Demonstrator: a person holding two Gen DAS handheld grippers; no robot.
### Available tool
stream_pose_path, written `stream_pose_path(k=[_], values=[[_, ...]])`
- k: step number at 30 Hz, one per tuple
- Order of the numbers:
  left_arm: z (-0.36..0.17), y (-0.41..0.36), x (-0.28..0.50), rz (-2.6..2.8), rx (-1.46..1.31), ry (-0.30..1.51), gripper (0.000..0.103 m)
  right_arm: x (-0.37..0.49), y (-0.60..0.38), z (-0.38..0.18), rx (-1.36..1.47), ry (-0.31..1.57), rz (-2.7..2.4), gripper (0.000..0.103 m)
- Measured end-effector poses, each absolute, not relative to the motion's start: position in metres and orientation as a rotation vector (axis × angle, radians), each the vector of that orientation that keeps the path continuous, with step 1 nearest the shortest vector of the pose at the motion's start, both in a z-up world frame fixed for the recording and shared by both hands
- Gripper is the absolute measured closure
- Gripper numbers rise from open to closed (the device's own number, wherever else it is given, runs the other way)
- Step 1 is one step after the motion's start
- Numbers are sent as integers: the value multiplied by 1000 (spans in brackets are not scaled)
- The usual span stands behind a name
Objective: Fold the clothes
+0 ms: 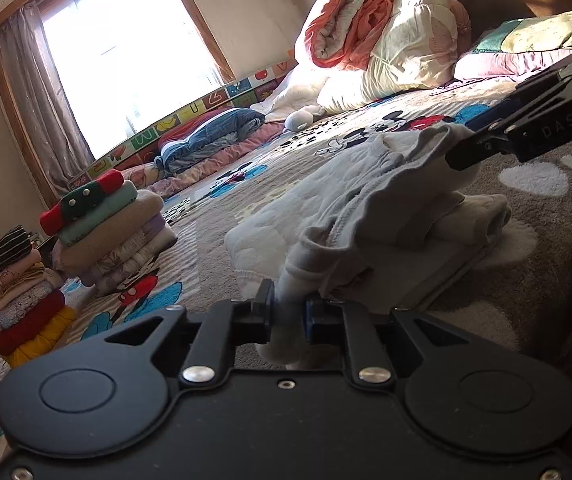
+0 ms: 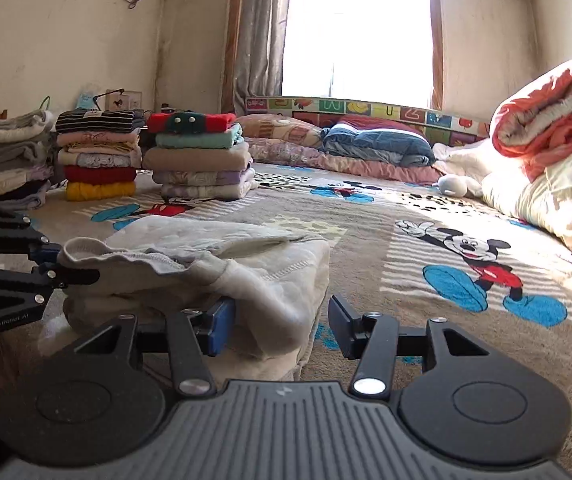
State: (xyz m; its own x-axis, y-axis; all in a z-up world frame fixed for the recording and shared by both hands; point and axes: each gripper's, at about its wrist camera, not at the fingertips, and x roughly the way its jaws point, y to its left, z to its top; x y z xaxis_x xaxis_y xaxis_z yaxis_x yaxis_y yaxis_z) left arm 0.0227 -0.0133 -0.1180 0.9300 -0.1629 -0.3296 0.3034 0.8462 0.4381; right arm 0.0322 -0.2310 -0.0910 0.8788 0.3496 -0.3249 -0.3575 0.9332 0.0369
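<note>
A pale grey garment (image 1: 365, 200) lies folded into a thick bundle on the cartoon-print blanket (image 2: 365, 216). In the left wrist view my left gripper (image 1: 289, 316) sits at the bundle's near end. A grey fold of cloth lies between its jaws, which stand slightly apart and do not clearly pinch it. My right gripper (image 2: 282, 328) is open at the other end. The garment (image 2: 246, 280) rests against its left pad, and the right pad is free. Each gripper also shows in the other view, the left gripper (image 2: 62, 264) and the right gripper (image 1: 465, 140), each at a hem.
Three stacks of folded clothes (image 2: 198, 160) stand at the far left of the bed. Rolled quilts (image 2: 557, 128) and pillows (image 2: 377, 144) line the right and far sides under the window. A grey plush toy (image 2: 451, 186) lies near the quilts.
</note>
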Motion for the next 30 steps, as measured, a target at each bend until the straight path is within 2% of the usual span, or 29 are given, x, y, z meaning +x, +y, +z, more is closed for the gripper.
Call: stream_pose_path(k=[1, 2, 3, 4, 5, 9, 10, 11, 12, 14, 15, 16, 22, 26, 27, 28, 30], values=[[-117, -12, 22, -240, 498, 280, 55, 36, -236, -94, 38, 354, 369, 52], [-116, -10, 21, -231, 485, 278, 53, 39, -241, -96, 99, 367, 373, 52], [-115, -8, 22, -228, 468, 286, 53, 40, -245, -98, 137, 372, 376, 57], [-114, -6, 23, -226, 451, 297, 53, 43, -248, -99, 177, 382, 384, 67], [-112, -2, 26, -222, 418, 314, 53, 45, -250, -101, 201, 396, 388, 70], [-110, 11, 39, -242, 240, 400, 53, 48, -255, -105, 276, 406, 386, 70], [-109, 14, 42, -249, 185, 417, 56, 49, -255, -105, 293, 409, 388, 70], [-108, 16, 45, -257, 130, 431, 73, 50, -256, -106, 310, 412, 391, 70], [-107, 18, 46, -254, 88, 436, 82, 52, -257, -107, 346, 420, 403, 72], [-100, 22, 45, -269, 7, 420, 90, 55, -260, -110, 429, 437, 435, 82], [-95, 24, 44, -277, -43, 421, 90, 55, -263, -111, 492, 440, 457, 89], [-92, 26, 43, -286, -88, 427, 90, 55, -266, -112, 554, 443, 479, 90], [-110, 40, 48, -303, -464, 577, 93, 57, -284, -150, 1039, 517, 516, 91], [-127, 50, 50, -261, -584, 629, 94, 63, -284, -180, 1081, 621, 463, 91], [-127, 54, 51, -261, -617, 629, 94, 64, -284, -187, 1106, 642, 459, 96], [-127, 56, 51, -265, -635, 629, 94, 63, -283, -188, 1107, 640, 455, 97], [-123, 55, 48, -284, -619, 621, 94, 63, -277, -177, 1021, 635, 467, 92]])
